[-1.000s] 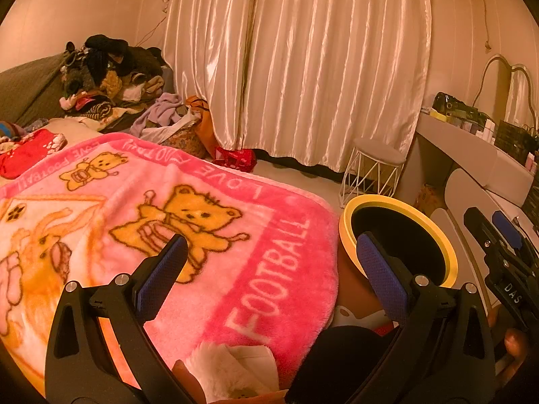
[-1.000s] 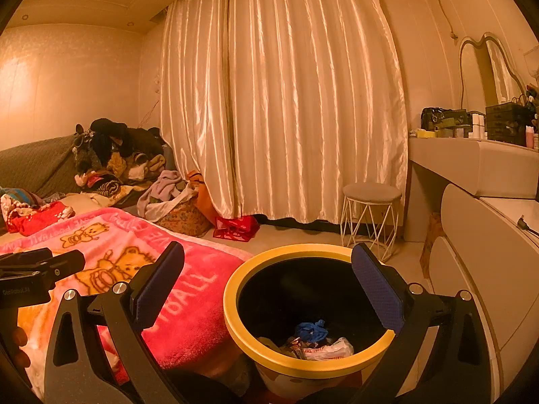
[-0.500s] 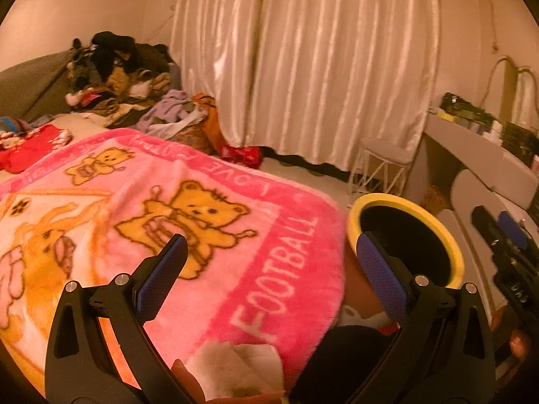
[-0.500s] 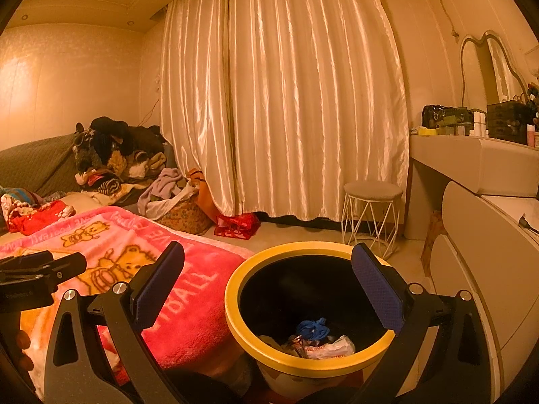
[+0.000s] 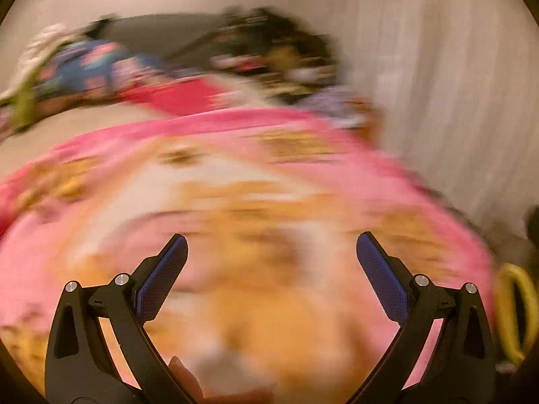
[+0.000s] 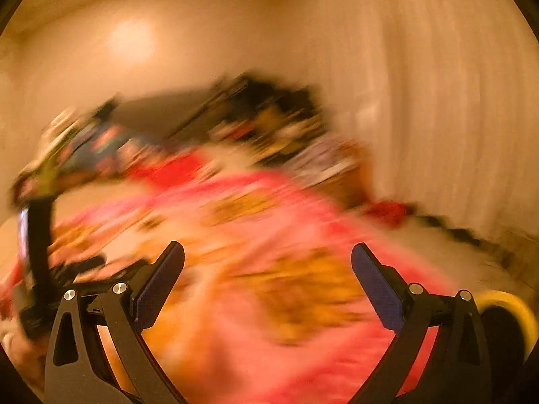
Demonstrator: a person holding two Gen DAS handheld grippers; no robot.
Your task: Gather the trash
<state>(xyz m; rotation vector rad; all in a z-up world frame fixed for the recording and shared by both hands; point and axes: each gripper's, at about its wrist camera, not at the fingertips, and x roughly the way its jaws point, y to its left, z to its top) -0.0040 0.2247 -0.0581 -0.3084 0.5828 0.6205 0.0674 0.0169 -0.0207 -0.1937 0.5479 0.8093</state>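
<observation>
Both views are heavily motion-blurred. My left gripper [image 5: 271,252] is open and empty over the pink blanket [image 5: 235,202] on the bed. A pale crumpled tissue-like patch [image 5: 219,367] shows blurred just below its jaws. The yellow-rimmed trash bin [image 5: 515,313] is at the far right edge. My right gripper [image 6: 267,262] is open and empty, also above the pink blanket [image 6: 269,303]. The yellow bin rim [image 6: 505,306] sits at its lower right. The left gripper [image 6: 37,269] shows at the left edge of the right wrist view.
A pile of clothes [image 5: 269,50] lies at the far end of the bed against the wall. Pale curtains [image 5: 454,101] hang on the right. A red item [image 6: 387,212] lies on the floor by the curtains [image 6: 454,118].
Both grippers have swung quickly to the left, away from the bin and over the bed. The bin has moved from the middle to the right edge of both views. Both stay open.
</observation>
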